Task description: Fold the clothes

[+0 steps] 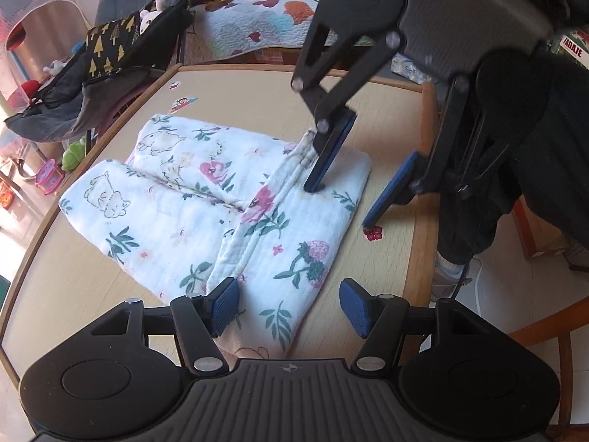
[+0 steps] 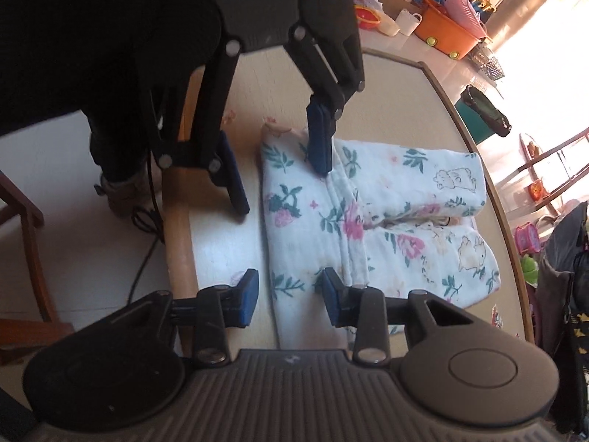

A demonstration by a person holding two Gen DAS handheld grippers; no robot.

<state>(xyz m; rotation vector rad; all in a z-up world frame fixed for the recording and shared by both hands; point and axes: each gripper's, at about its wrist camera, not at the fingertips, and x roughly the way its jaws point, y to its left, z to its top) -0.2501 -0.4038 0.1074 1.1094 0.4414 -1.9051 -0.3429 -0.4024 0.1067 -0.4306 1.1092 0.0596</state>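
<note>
Both my left gripper (image 1: 289, 307) and right gripper (image 2: 289, 296) stand apart, clamping nothing. The garment (image 1: 206, 199), lower centre on the tabletop (image 1: 386, 110), looks soft, light, floppy; I'd pinch its folded edge.

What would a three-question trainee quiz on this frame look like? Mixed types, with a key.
1. Multiple choice: the folded floral garment lies on
A. the table
B. a chair seat
C. the floor
2. True or false: the left gripper and the right gripper both stand open, with neither clamped on the garment.
3. Short answer: what is stuck to the table right by the right gripper's outer fingertip?

Key: 1 A. 2 True. 3 A red flower sticker.
</note>
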